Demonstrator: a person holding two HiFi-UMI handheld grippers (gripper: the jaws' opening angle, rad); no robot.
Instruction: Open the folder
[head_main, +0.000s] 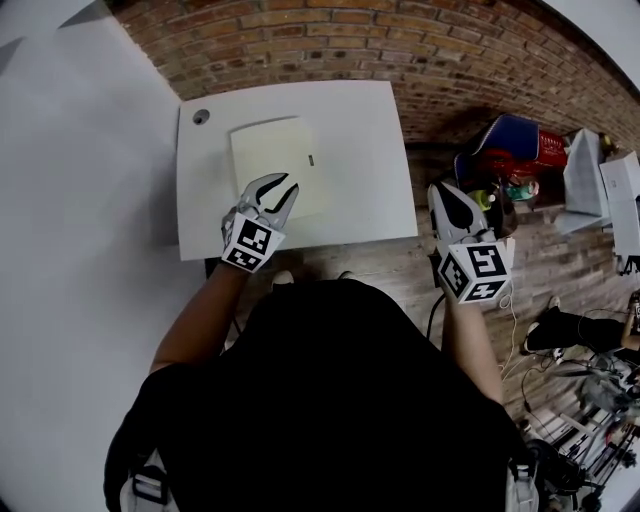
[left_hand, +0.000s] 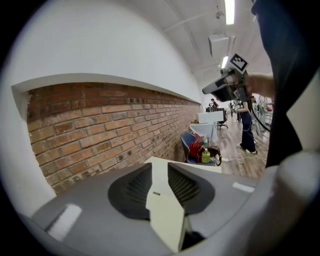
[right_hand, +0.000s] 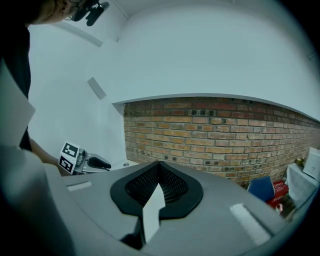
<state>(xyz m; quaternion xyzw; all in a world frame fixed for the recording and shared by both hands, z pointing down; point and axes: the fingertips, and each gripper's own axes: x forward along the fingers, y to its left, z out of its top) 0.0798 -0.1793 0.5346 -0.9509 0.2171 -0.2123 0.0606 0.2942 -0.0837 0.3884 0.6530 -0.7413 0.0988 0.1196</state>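
A cream folder (head_main: 275, 150) lies shut and flat on the white table (head_main: 360, 150), with a small dark label (head_main: 311, 159) near its right edge. My left gripper (head_main: 279, 190) hovers low over the folder's near edge. Its jaws stand a narrow gap apart, and through that gap the left gripper view shows the folder (left_hand: 161, 200). I cannot tell whether the tips touch it. My right gripper (head_main: 452, 200) hangs off the table's right side above the wooden floor. Its jaws meet at the tips with nothing in them.
A brick wall runs behind the table, and a white wall stands at the left. A round cable hole (head_main: 201, 116) sits in the table's far left corner. On the floor at the right are a blue and red bag (head_main: 515, 145), a green bottle (head_main: 520, 190), white boxes (head_main: 590, 180) and cables.
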